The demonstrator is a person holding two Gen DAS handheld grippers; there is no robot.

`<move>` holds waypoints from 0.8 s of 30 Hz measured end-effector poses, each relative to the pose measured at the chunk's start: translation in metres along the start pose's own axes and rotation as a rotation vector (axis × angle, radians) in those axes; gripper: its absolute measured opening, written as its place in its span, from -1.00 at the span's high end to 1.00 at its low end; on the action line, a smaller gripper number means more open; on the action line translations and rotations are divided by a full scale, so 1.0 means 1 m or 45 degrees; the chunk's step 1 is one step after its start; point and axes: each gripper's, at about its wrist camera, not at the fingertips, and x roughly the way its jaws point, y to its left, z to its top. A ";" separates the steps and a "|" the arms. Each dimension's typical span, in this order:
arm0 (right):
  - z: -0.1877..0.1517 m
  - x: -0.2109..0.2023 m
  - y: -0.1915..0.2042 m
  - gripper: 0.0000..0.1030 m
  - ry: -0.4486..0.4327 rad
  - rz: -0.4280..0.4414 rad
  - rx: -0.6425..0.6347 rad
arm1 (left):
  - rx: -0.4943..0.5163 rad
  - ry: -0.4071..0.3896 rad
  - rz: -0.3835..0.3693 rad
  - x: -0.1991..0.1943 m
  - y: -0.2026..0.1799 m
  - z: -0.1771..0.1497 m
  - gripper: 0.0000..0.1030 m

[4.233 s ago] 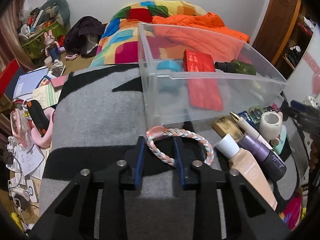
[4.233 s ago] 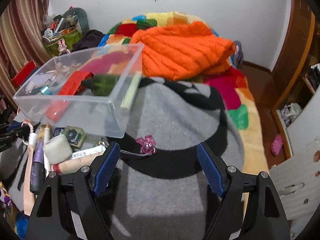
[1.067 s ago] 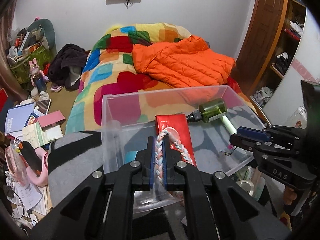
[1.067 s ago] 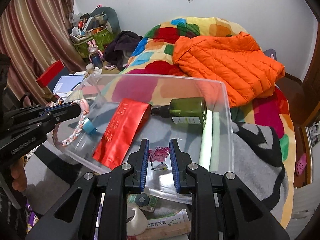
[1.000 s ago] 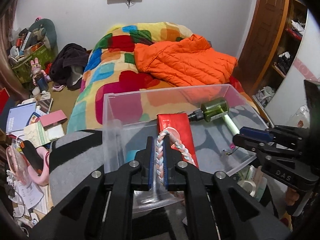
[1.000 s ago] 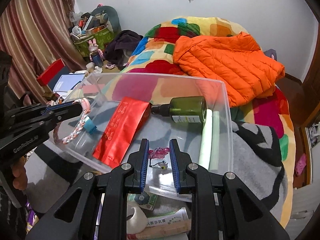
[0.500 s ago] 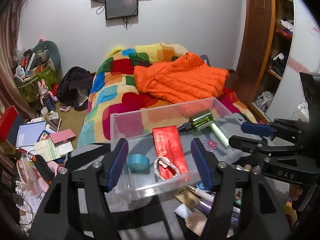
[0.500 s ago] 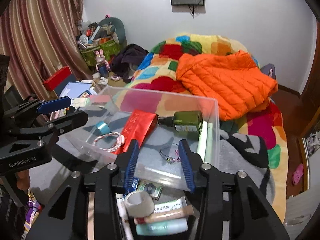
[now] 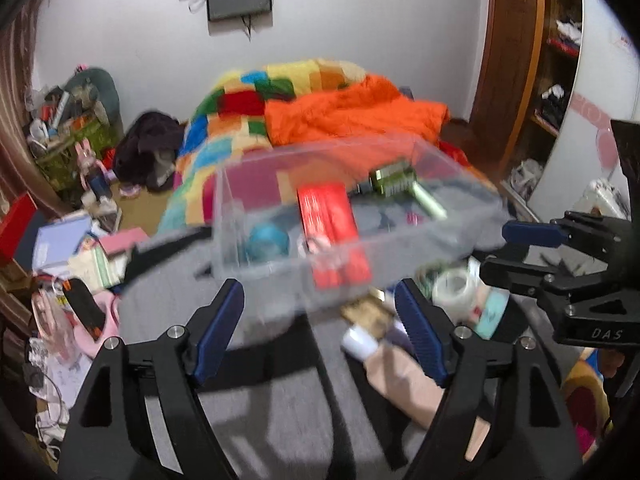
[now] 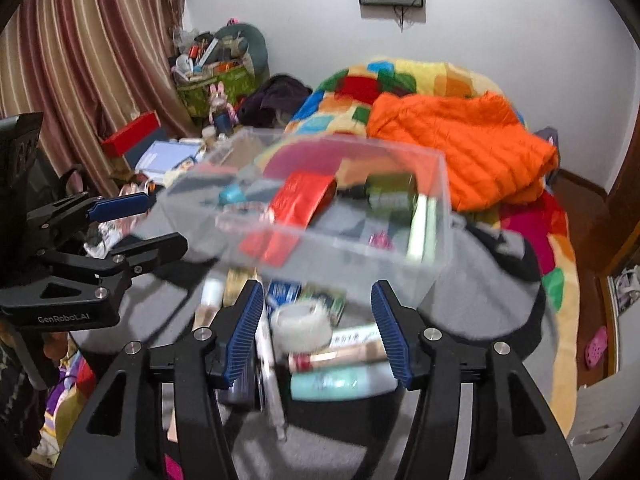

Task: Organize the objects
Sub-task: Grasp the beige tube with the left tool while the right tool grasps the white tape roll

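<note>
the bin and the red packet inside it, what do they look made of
Bin: clear, glossy rigid plastic, probably; its contents and the bedding show through the walls. Red packet: looks like shiny foil or plastic film, flat and catching the light, though blur leaves that open.

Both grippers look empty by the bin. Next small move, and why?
Probably lower the right gripper onto the tape roll. Its fingers are opening with nothing held, the roll lies right ahead between them, and it sits outside the clear bin among loose tubes.
</note>
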 end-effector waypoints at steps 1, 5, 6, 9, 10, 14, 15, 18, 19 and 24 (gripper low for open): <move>-0.003 0.003 0.000 -0.02 0.012 0.004 0.004 | -0.005 0.029 -0.013 0.005 -0.001 -0.005 -0.51; -0.014 0.017 0.000 -0.02 0.067 0.027 0.024 | -0.019 0.105 -0.059 0.019 -0.006 -0.019 -0.51; -0.016 0.020 0.000 -0.02 0.076 0.031 0.028 | -0.026 0.125 -0.072 0.023 -0.007 -0.021 -0.51; -0.019 0.028 -0.002 -0.02 0.097 0.034 0.035 | -0.024 0.151 -0.066 0.034 -0.014 -0.023 -0.48; -0.020 0.031 -0.002 -0.02 0.103 0.034 0.037 | -0.016 0.153 -0.057 0.037 -0.016 -0.024 -0.42; -0.020 0.039 0.000 -0.02 0.116 0.029 0.035 | -0.021 0.177 -0.069 0.046 -0.021 -0.026 -0.18; -0.020 0.041 0.000 -0.02 0.117 0.024 0.032 | -0.027 0.180 -0.075 0.048 -0.021 -0.028 -0.14; -0.020 0.044 0.000 -0.02 0.117 0.022 0.030 | -0.043 0.202 -0.113 0.051 -0.017 -0.034 0.16; -0.020 0.045 0.000 -0.02 0.119 0.027 0.032 | -0.039 0.190 -0.116 0.049 -0.017 -0.038 0.18; -0.020 0.043 0.001 0.21 0.101 0.029 0.024 | -0.025 0.146 -0.117 0.036 -0.009 -0.047 0.25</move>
